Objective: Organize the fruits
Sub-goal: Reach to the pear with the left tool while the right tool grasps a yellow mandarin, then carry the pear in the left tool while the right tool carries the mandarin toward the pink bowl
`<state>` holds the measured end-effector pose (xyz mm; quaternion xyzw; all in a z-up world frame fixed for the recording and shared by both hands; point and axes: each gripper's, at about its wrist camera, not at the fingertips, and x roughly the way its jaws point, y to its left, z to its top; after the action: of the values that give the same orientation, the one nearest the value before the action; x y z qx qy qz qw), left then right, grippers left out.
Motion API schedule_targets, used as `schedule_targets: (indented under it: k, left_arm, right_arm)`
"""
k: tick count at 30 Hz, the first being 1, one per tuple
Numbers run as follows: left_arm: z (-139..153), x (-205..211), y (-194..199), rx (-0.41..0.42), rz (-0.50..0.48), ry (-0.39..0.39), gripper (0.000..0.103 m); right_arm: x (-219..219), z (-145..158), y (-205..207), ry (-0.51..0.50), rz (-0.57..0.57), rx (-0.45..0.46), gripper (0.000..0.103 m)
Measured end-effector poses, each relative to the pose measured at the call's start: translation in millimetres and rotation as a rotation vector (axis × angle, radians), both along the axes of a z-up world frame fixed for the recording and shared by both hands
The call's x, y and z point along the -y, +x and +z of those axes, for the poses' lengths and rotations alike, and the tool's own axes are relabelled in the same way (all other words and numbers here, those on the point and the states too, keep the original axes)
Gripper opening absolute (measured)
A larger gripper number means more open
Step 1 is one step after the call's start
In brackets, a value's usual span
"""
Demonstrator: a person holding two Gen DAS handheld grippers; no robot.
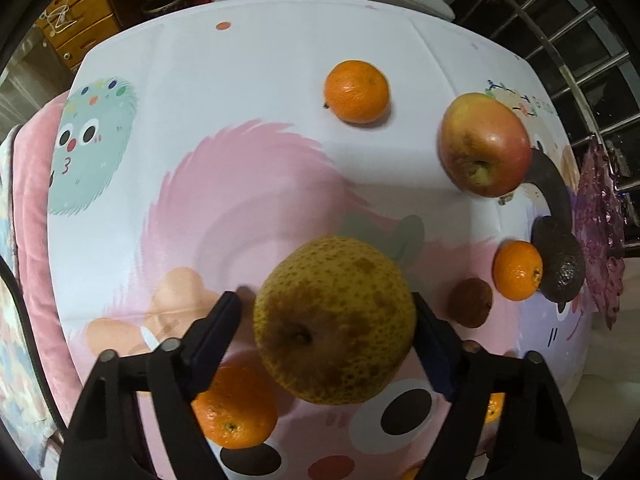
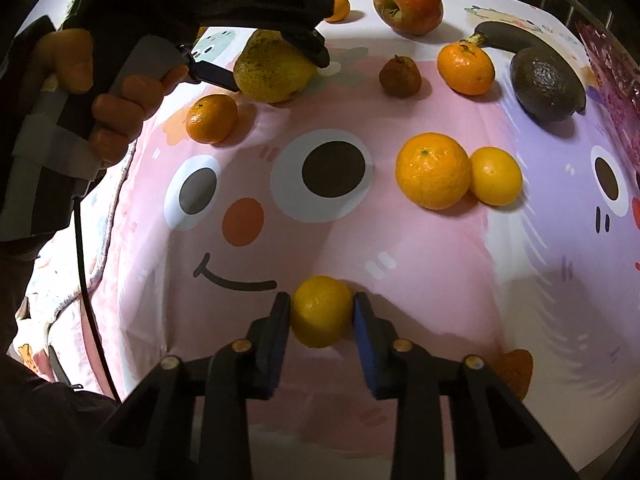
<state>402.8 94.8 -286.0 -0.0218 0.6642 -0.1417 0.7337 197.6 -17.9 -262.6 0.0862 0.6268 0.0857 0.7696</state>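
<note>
- Step in hand, as I judge it: both fruits are being taken up at once. The right hand-held gripper (image 2: 322,312) has its pads pressed on either side of a small yellow citrus (image 2: 321,311), which sits on the cloth-covered surface (image 2: 420,280).
- The left hand-held gripper (image 1: 328,320) straddles a big speckled pear (image 1: 335,320), jaws fairly wide. One pad looks to touch the pear's side; the other stands a little off it, so it has no firm hold yet.
- Next move, by my reckoning: the left jaws need to finish closing on the pear before any lift; its round bulk could roll or slip. The right one can lift straight up.
- Beyond the left gripper lie a tangerine (image 1: 357,92) and a red apple (image 1: 484,144); off to one side are a small tangerine (image 1: 517,270), an avocado (image 1: 560,268) and a brown shrivelled fruit (image 1: 470,302).
- Another tangerine (image 1: 236,408) lies just under the left gripper's finger.
- Ahead of the right gripper two oranges (image 2: 434,170) sit touching.
- Containers: no bowl or basket can be made out for certain, so where the fruit goes I cannot tell.
</note>
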Motion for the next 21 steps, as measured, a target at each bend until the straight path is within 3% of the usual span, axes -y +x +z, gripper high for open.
schedule_targets:
  k: [2, 11, 21]
  left_arm:
    - [1.5, 4.1, -1.0, -0.004, -0.003, -0.019, 0.068]
    - [9.5, 4.0, 1.9, -0.054, 0.046, -0.008, 0.068]
    - [76.9, 16.2, -16.2, 0.019, 0.045, -0.037, 0.068]
  right_arm:
    - [2.5, 0.2, 0.4, 0.005, -0.006, -0.009, 0.030]
    - [29.3, 18.5, 12.2, 0.114, -0.096, -0.033, 0.030]
    - [73.6, 73.2, 18.4, 0.116, -0.150, 0.026, 0.030]
